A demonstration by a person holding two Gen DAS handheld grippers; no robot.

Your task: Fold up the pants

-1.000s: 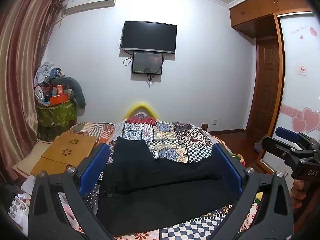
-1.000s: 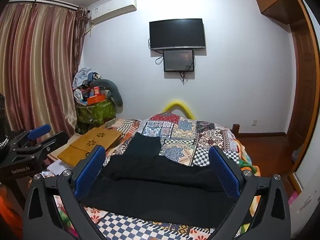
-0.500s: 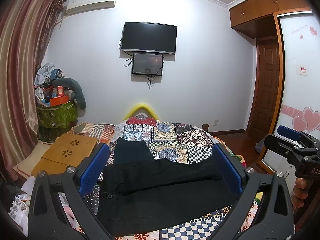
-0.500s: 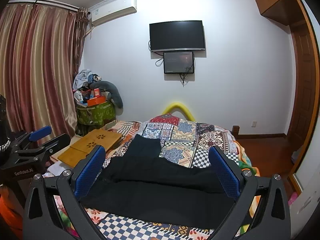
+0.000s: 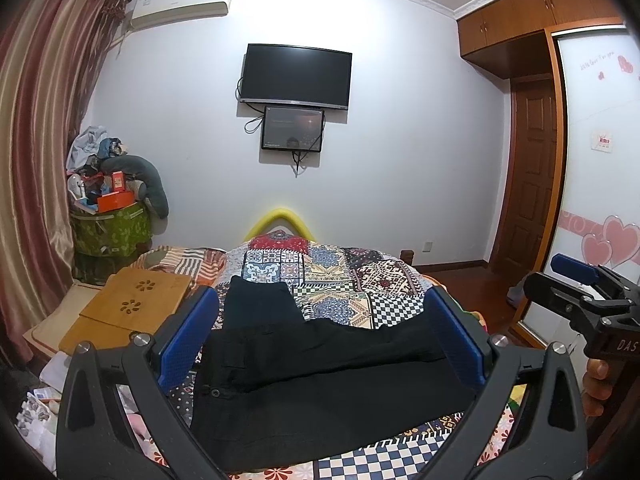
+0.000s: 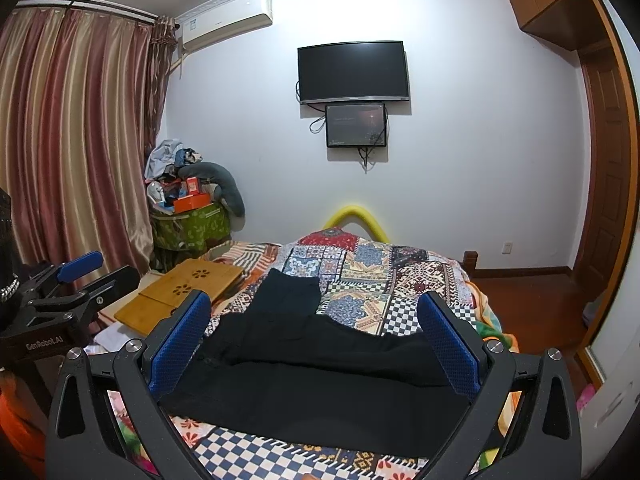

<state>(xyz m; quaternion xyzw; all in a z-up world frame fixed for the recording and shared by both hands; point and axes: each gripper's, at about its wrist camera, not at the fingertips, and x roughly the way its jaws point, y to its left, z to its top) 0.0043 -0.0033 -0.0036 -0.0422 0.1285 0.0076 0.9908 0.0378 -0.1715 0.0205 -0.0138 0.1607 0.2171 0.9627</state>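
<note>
Black pants (image 5: 320, 384) lie flat on a bed with a patchwork cover (image 5: 352, 276). One leg runs to the right along the near edge and the other points away from me. A button shows at the waist on the left. My left gripper (image 5: 320, 336) hovers above the pants, open, with nothing between its blue pads. In the right wrist view the same pants (image 6: 320, 384) spread below my right gripper (image 6: 316, 340), also open and empty. Each gripper shows at the edge of the other's view: the right one (image 5: 580, 292) and the left one (image 6: 72, 276).
A wooden lap desk (image 5: 128, 304) lies at the bed's left side. Beyond it stands a green bin piled with clutter (image 5: 112, 224) beside striped curtains (image 6: 72, 140). A TV (image 5: 296, 74) hangs on the far wall. Wooden door (image 5: 532, 176) and wardrobe stand right.
Both views have drifted only slightly; the pants lie as before and both grippers stay open.
</note>
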